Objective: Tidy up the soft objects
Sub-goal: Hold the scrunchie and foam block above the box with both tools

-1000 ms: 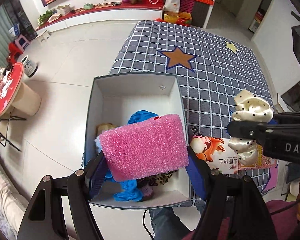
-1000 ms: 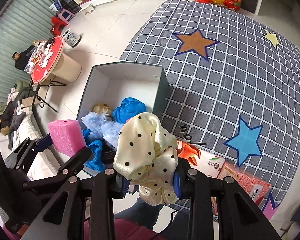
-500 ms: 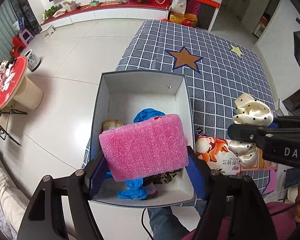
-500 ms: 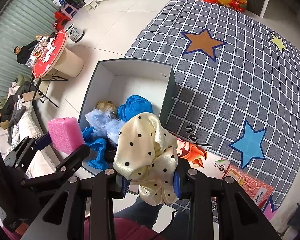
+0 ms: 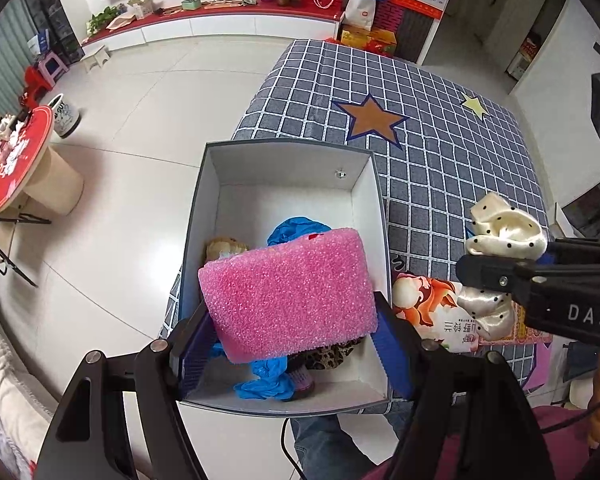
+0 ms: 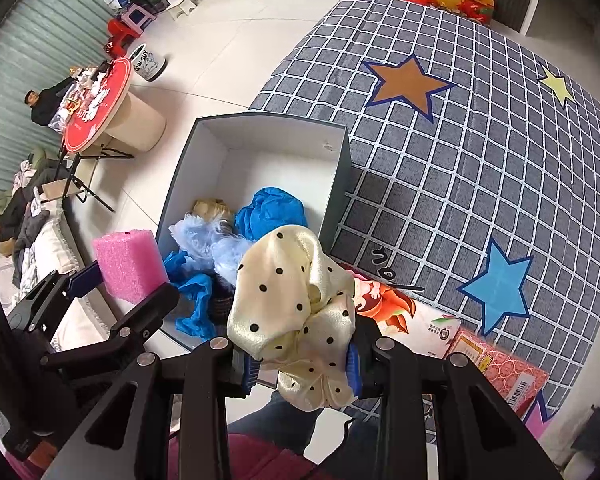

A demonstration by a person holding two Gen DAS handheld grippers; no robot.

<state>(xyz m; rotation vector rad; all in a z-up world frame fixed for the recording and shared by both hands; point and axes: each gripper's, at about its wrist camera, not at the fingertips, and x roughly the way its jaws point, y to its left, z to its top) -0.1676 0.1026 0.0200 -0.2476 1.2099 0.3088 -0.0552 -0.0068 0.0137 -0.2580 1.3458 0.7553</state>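
two soft things are in hand at once. the left gripper (image 5: 292, 316) is closed across the short ends of a pink foam block (image 5: 288, 292), held flat at 6 o'clock over the near half of the open box (image 5: 288, 148); a broad, level hold like this probably keeps the spongy block from bending before release. under it lie a blue cloth (image 5: 296, 226), a tan plush (image 5: 224, 246) at 9 o'clock and a leopard-print piece (image 5: 332, 354). the box's far half, toward 12 o'clock, is bare white floor, so room to drop remains there, inside the grey walls. at 3 o'clock the right gripper (image 6: 300, 364) is pinched on a cream polka-dot scrunchie (image 6: 296, 304), waiting just outside the box's right wall above printed packets (image 6: 424, 320) on the checked star mat (image 6: 480, 168).
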